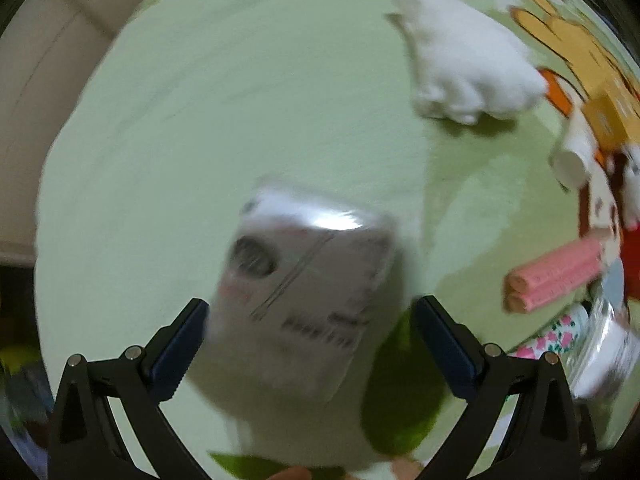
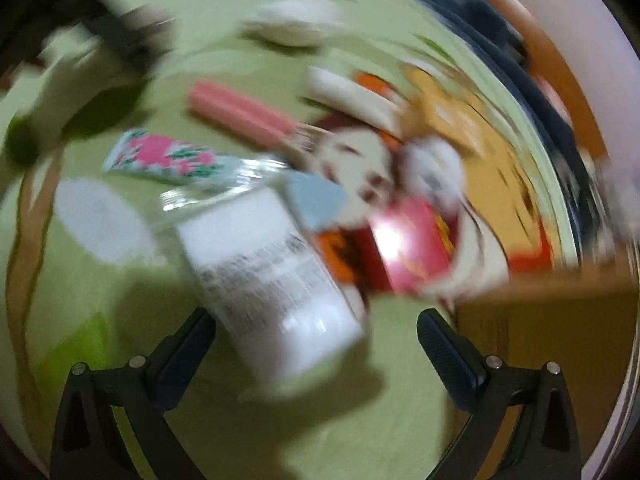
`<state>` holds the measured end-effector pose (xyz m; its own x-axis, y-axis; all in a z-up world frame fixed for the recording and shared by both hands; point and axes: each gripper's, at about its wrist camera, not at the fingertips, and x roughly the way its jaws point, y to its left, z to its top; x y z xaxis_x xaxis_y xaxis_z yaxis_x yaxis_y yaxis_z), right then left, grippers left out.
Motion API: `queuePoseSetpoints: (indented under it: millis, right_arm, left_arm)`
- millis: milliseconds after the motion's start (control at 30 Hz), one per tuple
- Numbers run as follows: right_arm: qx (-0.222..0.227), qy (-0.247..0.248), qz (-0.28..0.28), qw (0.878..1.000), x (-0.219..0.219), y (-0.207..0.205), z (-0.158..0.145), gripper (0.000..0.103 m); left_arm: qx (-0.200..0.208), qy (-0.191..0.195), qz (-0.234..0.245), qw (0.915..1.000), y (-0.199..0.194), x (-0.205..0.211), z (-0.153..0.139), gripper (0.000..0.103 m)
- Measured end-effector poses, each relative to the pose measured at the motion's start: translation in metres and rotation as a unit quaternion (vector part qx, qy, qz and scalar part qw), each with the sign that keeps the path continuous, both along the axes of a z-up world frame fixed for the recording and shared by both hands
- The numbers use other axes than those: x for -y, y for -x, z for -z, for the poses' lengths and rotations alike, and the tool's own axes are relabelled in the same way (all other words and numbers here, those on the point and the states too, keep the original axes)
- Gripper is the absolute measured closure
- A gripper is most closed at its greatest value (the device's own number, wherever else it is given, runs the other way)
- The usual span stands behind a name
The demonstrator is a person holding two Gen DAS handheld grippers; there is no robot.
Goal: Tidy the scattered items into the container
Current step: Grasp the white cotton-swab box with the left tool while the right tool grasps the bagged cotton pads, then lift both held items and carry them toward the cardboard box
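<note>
Now we see our left tool (image 1: pixel 312 334) open wide, with a silvery white packet (image 1: pixel 304 276) lying between its fingers on the green mat (image 1: pixel 200 120). Far past the packet sits a fluffy white cloth (image 1: pixel 468 52), and off to the packet's right lie a pink roll (image 1: pixel 556 274) and a small white cup (image 1: pixel 570 160). Our right tool (image 2: pixel 316 342) is open too, with a white bottle (image 2: pixel 272 280) between its fingers. Beyond the bottle lies a flowery tube (image 2: pixel 168 158), and to the bottle's right stands a brown box (image 2: pixel 552 332). Both pictures are blurry.
</note>
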<state>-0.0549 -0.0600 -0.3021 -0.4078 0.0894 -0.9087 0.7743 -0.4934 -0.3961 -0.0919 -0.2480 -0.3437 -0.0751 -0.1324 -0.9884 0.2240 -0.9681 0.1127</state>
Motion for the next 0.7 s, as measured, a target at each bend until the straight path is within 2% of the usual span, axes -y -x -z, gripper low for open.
queuePoseSetpoints:
  millis: [67,133,200,233,267,300,333,367,533,633,700]
  right_arm:
    - [0.003,-0.019,-0.044,0.999,-0.001,-0.003,0.009,0.001]
    - [0.015,-0.025,-0.066,0.997,-0.001,-0.001,0.022,0.002]
    - [0.036,-0.029,-0.071,0.996,-0.001,0.005,0.022,0.011]
    - [0.050,-0.028,-0.067,0.996,-0.003,0.010,0.023,0.016]
    - [0.066,-0.018,-0.057,0.996,-0.004,0.011,0.025,0.034]
    - [0.081,-0.007,-0.046,0.996,-0.005,0.012,0.027,0.047]
    - [0.097,0.004,-0.035,0.995,-0.006,0.013,0.029,0.049]
    - [0.097,0.009,-0.024,0.995,-0.008,0.012,0.028,0.051]
    - [0.118,0.030,0.042,0.992,-0.019,0.006,0.019,0.063]
    - [0.156,0.066,0.120,0.978,-0.035,0.005,0.013,0.067]
    - [0.177,0.093,0.173,0.965,-0.049,0.004,0.007,0.068]
  left_arm:
    - [0.003,0.004,0.049,0.9988,0.003,-0.005,0.005,0.000]
    - [0.004,0.011,0.077,0.9969,0.004,-0.008,0.009,0.000]
    - [0.001,0.010,0.087,0.9962,0.002,-0.009,0.010,0.002]
    - [-0.003,0.009,0.086,0.9962,0.000,-0.009,0.009,0.009]
    - [-0.008,0.008,0.085,0.9963,-0.002,-0.009,0.009,0.016]
    - [-0.015,0.009,0.083,0.9964,-0.005,-0.010,0.007,0.020]
    - [-0.020,0.011,0.079,0.9966,-0.008,-0.012,0.006,0.034]
    - [-0.021,0.011,0.074,0.9970,-0.012,-0.013,0.006,0.037]
    - [-0.014,-0.018,0.020,0.9995,-0.031,-0.011,0.004,0.037]
    - [-0.012,-0.054,-0.022,0.9982,-0.052,-0.009,0.000,0.037]
    - [-0.012,-0.067,-0.043,0.9968,-0.069,-0.011,-0.008,0.037]
